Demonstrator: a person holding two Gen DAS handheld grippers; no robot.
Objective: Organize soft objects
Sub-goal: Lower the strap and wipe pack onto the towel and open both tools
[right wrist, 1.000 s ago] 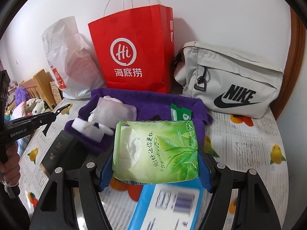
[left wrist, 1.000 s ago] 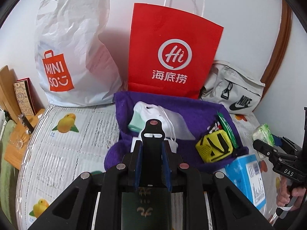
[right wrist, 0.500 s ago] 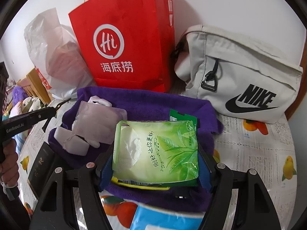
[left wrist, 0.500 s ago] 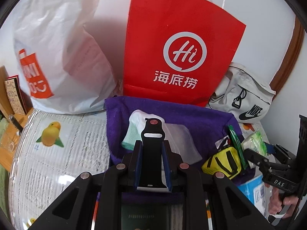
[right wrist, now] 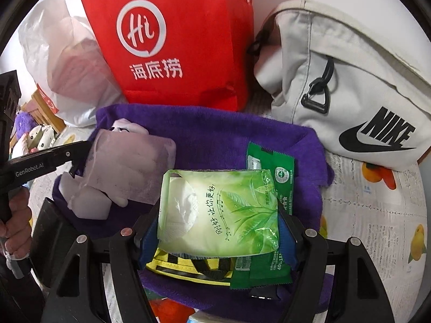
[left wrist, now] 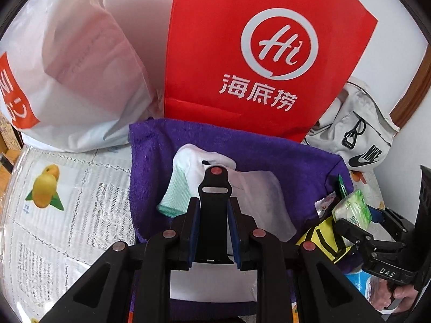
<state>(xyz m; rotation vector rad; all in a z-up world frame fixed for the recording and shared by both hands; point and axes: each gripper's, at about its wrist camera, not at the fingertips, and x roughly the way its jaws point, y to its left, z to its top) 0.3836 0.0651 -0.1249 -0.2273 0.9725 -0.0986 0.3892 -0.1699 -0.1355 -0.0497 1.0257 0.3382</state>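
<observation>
- Right gripper [right wrist: 218, 215] is holding a green tissue pack [right wrist: 218, 210] across its width; the fingers [right wrist: 285, 231] are standing wide, pressing on both side edges of the pack.
- The pack's long axis is running left to right between the fingers, its printed face turned up toward the camera.
- It is hanging directly over the purple towel [right wrist: 210, 132] spread on the desk [right wrist: 371, 210]; towel surface is lying below and beyond the fingers, toward the far side.
- On the towel under the pack: a yellow-and-black item [right wrist: 186, 266] at the near edge, green sachets [right wrist: 280, 167] to the right, a translucent pouch [right wrist: 129, 167] to the left.
- Left gripper [left wrist: 212, 231] is clamping a narrow black strap-like clip [left wrist: 214, 207]; fingers [left wrist: 194, 231] narrow, closed on it, its long axis pointing away along the fingers.
- That clip is sitting over the left half of the towel, above a white sock with mint cuff [left wrist: 186, 180].
- Judgement: right hand is the nearer one for the free right-centre patch of towel; the move probably calls for lowering straight down, pack kept flat.
- Behind: red paper bag [right wrist: 172, 40], white plastic bag [left wrist: 67, 67], grey Nike bag [right wrist: 350, 80], all standing against the wall.
</observation>
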